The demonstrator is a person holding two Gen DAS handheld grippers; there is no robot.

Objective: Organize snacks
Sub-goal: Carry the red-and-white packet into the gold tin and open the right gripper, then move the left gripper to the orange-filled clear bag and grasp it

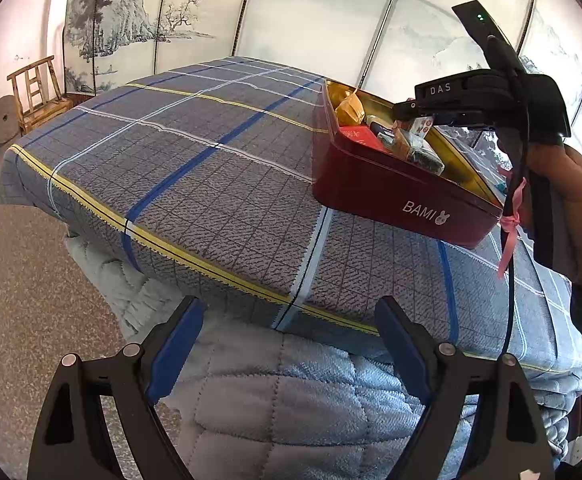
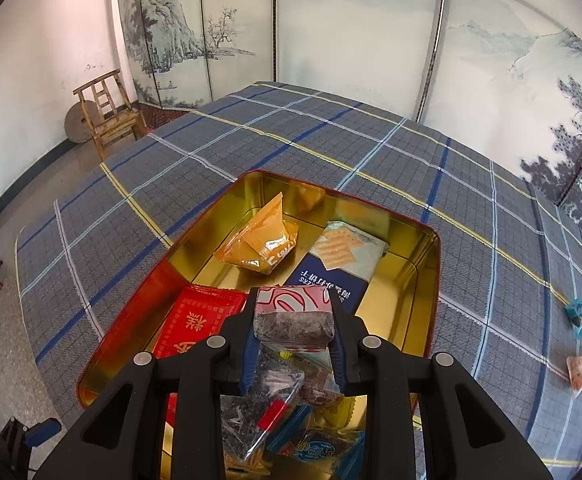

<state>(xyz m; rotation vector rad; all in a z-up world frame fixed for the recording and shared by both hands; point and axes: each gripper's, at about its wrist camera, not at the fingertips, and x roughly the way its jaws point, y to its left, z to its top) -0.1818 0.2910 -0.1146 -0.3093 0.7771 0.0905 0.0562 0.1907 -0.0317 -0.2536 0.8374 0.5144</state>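
Right now the right gripper point(image 2: 294, 322) is clamped on a small snack packet point(image 2: 293, 314), pink-and-white print on top, dark filling showing through the clear lower part. Packet sits betw. the blue pads point(image 2: 250, 354), held above the open tin point(image 2: 431, 288), which is red outside w/ a gold inside.

Inside the tin: an orange wrapped snack point(image 2: 261, 246) toward the far end, a cracker pack point(image 2: 339, 262) w/ a dark blue label just beside it, a red packet w/ gold print point(image 2: 201, 322) along the left wall. Under the gripper lies a clear bag of dark stuff w/ a red tag point(image 2: 259, 416) and a blue wrapper point(image 2: 315, 450).

Left gripper point(image 1: 289, 354) has its jaws wide apart, nothing betw. them, at the near edge of the plaid-covered bed point(image 1: 195, 184), well apart from the tin.

Right wrist view alone shows two loose snacks out on the cover to the right: a teal one point(image 2: 577, 312) and an orange one point(image 2: 579, 370). Left wrist view alone shows the tin's outer side w/ "BAMI" lettering point(image 1: 425, 210), and the hand point(image 1: 571, 184) holding the right gripper over the tin. A wooden chair point(image 2: 109, 114) stands by the far wall.
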